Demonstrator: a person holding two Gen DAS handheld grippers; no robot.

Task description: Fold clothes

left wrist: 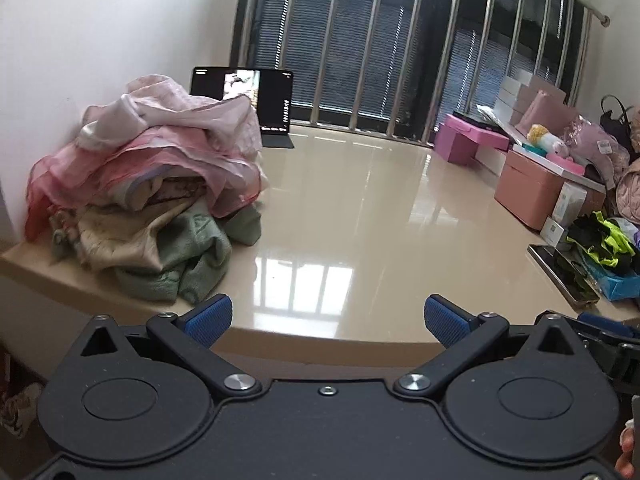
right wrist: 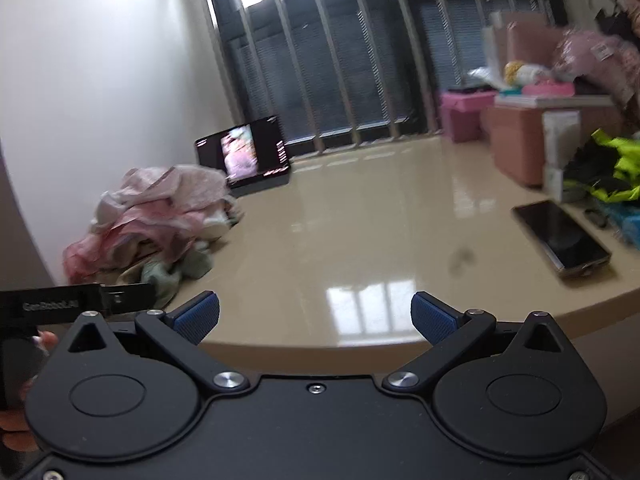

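Observation:
A heap of unfolded clothes [left wrist: 156,196], pink on top, cream and green below, lies at the left of the glossy beige table [left wrist: 360,216]. It also shows in the right wrist view [right wrist: 160,220], far left. My left gripper [left wrist: 328,318] is open and empty at the table's front edge, just right of the heap. My right gripper [right wrist: 316,316] is open and empty at the front edge, well right of the heap. The left gripper's body [right wrist: 76,300] shows at the left of the right wrist view.
A tablet [left wrist: 260,100] stands behind the heap by the barred window. A phone [right wrist: 560,236] lies at the right. Pink boxes [left wrist: 532,188], a neon-yellow and black garment [left wrist: 604,240] and other clutter line the right side.

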